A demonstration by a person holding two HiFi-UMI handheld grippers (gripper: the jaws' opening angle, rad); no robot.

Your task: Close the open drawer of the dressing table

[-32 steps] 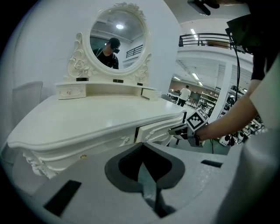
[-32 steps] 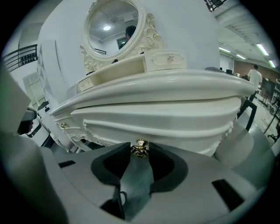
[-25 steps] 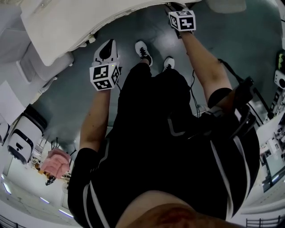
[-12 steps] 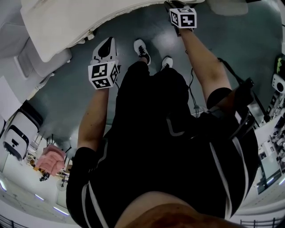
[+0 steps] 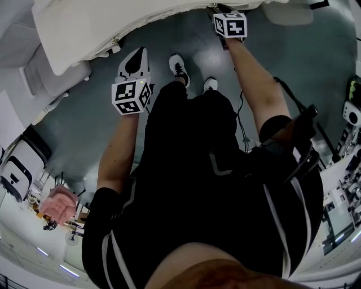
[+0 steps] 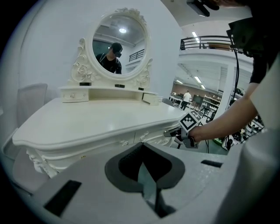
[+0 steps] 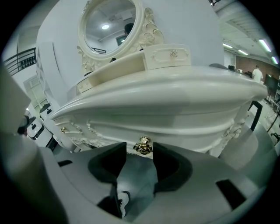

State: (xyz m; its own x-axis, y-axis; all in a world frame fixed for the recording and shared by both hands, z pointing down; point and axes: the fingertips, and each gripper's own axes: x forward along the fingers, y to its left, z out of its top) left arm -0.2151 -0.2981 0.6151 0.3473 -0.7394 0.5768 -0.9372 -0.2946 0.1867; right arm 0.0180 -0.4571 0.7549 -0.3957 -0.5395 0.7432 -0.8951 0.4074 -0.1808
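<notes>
1. Head view: the white, carved wooden dressing table is seen along the top edge. The grey two-jaw right gripper is held up against the table's front. The grey two-jaw left gripper is kept well clear of that front.
2. Left gripper view: its jaws are seen pressed together, with nothing between them. Across the table's front, the right gripper is shown just below the tabletop.
3. Right gripper view: its jaws are parted, and a small round brass knob is framed between their tips. No pad is seen to touch it. The knob is fixed to the white drawer front directly under the table's moulded top. How far the drawer stands out cannot be told.
4. The drawer is judged to be a stiff, fairly light wooden box that may bind if pushed off-centre. The smooth knob is likely slippery, so it is best clasped squarely, or the flat front beside it pressed straight inward.
</notes>
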